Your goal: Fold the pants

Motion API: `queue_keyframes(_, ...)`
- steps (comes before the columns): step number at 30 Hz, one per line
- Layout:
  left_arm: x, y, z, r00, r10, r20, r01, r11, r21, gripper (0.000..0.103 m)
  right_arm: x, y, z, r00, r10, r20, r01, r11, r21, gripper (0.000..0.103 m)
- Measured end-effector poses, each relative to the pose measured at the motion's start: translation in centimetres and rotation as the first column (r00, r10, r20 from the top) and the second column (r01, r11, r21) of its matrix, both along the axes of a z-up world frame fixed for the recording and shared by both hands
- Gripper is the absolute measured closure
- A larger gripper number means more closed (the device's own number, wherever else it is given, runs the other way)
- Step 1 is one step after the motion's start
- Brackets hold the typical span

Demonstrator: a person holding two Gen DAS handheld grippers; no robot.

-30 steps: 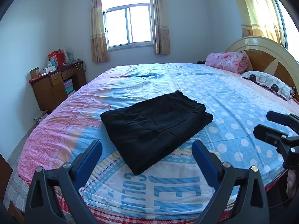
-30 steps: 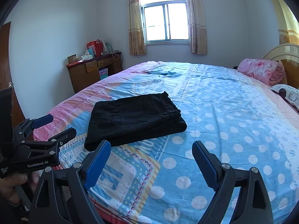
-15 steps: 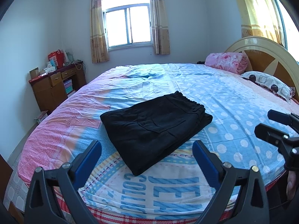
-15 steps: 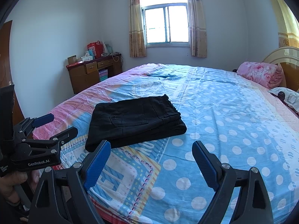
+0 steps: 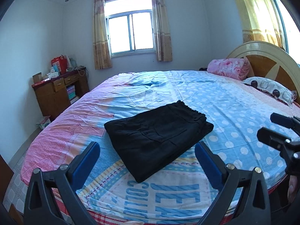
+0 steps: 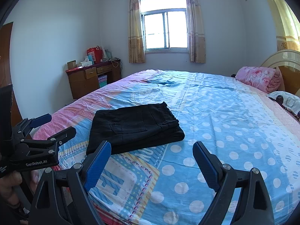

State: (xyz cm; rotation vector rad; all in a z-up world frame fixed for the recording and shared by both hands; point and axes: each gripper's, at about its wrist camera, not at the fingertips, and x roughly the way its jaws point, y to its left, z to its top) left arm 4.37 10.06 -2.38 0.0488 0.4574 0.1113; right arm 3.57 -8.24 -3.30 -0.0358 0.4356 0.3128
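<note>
Black pants (image 5: pixel 157 138) lie folded into a flat rectangle on the bed, near its front edge; they also show in the right wrist view (image 6: pixel 135 127). My left gripper (image 5: pixel 147 155) is open and empty, held back from the pants above the bed's near edge. My right gripper (image 6: pixel 151 154) is open and empty, to the right of the pants and short of them. Each gripper shows at the side of the other's view: the right one (image 5: pixel 275 129), the left one (image 6: pixel 52 125). Neither touches the pants.
The bed (image 5: pixel 234 112) has a blue, pink and polka-dot sheet. A rolled pink blanket (image 5: pixel 228 70) and a pillow (image 5: pixel 270 88) lie by the headboard (image 5: pixel 268 60). A wooden desk (image 5: pixel 58 91) with clutter stands by the left wall under the window side.
Both grippers have lifted and tilted slightly upward, so the pants sit lower in view. The pants have not moved. Both grippers stay open.
</note>
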Motion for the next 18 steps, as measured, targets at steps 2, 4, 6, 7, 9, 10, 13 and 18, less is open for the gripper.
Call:
queue_keyframes(2,0.0,0.0,0.1,1.0,0.009,0.003,-0.009,1.0,0.003,0.0,-0.3,0.0,0.3,1.0,-0.002,0.019,0.002,1.0,0.004,0.013)
queue_keyframes(4,0.0,0.1,0.1,1.0,0.009,0.003,-0.009,1.0,0.0,0.0,-0.7,-0.3,0.7,0.999,-0.005,0.045,0.005,1.0,0.016,0.013)
queue_keyframes(6,0.0,0.2,0.1,1.0,0.024,0.002,-0.024,1.0,0.002,0.0,-0.9,-0.5,1.0,0.998,-0.009,0.057,0.007,1.0,0.026,0.013)
queue_keyframes(7,0.0,0.3,0.0,1.0,0.028,0.0,-0.028,1.0,0.0,0.0,-1.0,-0.6,1.1,0.998,-0.01,0.058,0.009,1.0,0.029,0.013)
queue_keyframes(9,0.2,0.5,-0.1,0.999,0.034,-0.01,-0.034,0.999,-0.003,0.0,-0.8,-0.7,1.1,0.999,-0.011,0.052,0.01,0.999,0.033,0.013)
queue_keyframes(10,0.2,0.5,-0.2,0.999,0.035,-0.014,-0.035,0.999,-0.004,0.0,-0.8,-0.7,1.1,0.999,-0.012,0.049,0.01,0.999,0.032,0.013)
queue_keyframes(13,0.2,0.6,-0.4,0.999,0.028,-0.017,-0.028,1.0,-0.005,0.0,-0.6,-0.4,0.8,0.999,-0.005,0.037,0.004,1.0,0.021,0.013)
queue_keyframes(18,0.3,0.7,-0.6,1.0,0.02,-0.022,-0.02,1.0,-0.011,0.0,-0.7,0.1,0.6,0.999,0.013,0.03,-0.013,1.0,0.004,0.013)
